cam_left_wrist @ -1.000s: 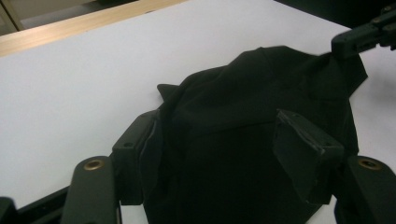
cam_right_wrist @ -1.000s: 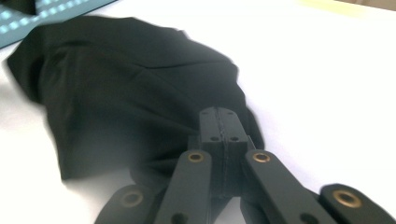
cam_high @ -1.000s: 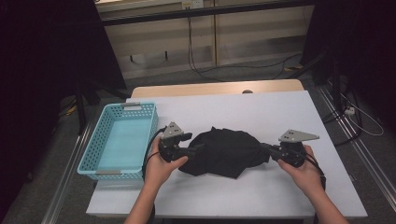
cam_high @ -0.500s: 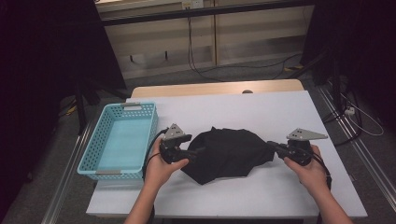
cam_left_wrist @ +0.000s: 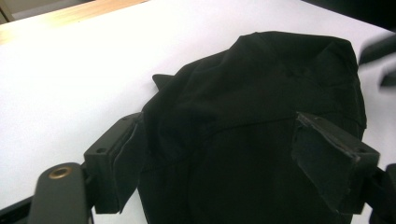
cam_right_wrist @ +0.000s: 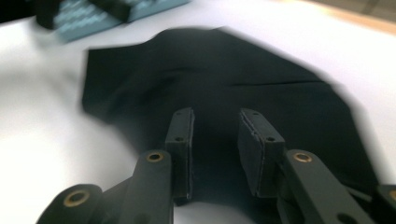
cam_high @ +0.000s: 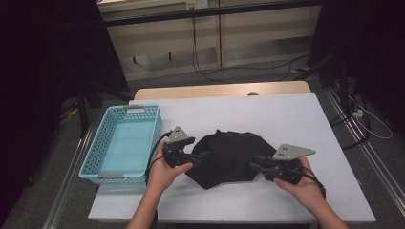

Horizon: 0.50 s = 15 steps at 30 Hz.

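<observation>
A black cloth point(cam_high: 229, 151) lies bunched on the white table point(cam_high: 286, 114), between my two grippers. My left gripper point(cam_high: 203, 155) is at its left edge. In the left gripper view its jaws have just been opening and stand wide apart point(cam_left_wrist: 224, 154), with the cloth point(cam_left_wrist: 261, 79) lying between them and not pinched. My right gripper point(cam_high: 254, 165) is at the cloth's right end. Its jaws have just been opening too and show a narrow gap point(cam_right_wrist: 215, 135) over the cloth point(cam_right_wrist: 233, 70), with nothing pressed between the pads.
A teal plastic basket point(cam_high: 93, 155) with nothing in it stands at the table's left edge, also blurred at the top left of the right gripper view point(cam_right_wrist: 93, 18). A wooden strip point(cam_high: 219, 90) runs along the far edge. Bare table lies beyond and right of the cloth.
The right hand has come in leftward and nearer the person, and its jaws have parted. The cloth, earlier stretched between both grippers, now lies in a more compact heap. The left hand stayed put.
</observation>
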Motion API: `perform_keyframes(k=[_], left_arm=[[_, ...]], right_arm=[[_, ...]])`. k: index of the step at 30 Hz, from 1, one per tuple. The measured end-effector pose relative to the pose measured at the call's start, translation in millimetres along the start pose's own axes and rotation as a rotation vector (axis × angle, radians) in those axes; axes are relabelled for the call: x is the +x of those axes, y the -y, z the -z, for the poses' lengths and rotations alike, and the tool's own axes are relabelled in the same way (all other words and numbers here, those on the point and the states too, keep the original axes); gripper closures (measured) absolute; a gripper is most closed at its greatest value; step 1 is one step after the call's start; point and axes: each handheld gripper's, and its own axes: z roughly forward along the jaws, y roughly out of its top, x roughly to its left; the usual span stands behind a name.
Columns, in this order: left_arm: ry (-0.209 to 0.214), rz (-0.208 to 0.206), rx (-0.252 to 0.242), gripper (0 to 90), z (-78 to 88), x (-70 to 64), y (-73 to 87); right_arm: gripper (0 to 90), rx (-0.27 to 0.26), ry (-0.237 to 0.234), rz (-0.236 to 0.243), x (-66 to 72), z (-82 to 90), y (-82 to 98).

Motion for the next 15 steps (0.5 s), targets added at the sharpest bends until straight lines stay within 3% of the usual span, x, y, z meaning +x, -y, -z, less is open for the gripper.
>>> perform_keyframes(k=[3,7,8,12,15], left_arm=[[-0.002,0.003,0.0,17.7,-1.1,0.7,0.8],[-0.003,0.008,-0.002,16.9,-2.0,1.4,0.8],[-0.003,0.007,-0.002,16.2,-1.9,1.4,0.6],[-0.002,0.001,-0.005,16.1,-0.6,2.0,0.3],[-0.005,0.001,-0.001,16.2,-0.6,2.7,1.2]], right_arm=[[66.6,0.075,-0.067,0.055,18.4,-18.8,3.5],[64.5,0.129,-0.098,0.099,27.8,-33.4,5.1],[61.5,0.159,-0.093,0.124,32.3,-42.3,5.9],[60.1,0.185,-0.071,0.173,36.0,-51.4,8.2],[68.0,0.189,-0.052,0.181,37.0,-53.0,7.5]])
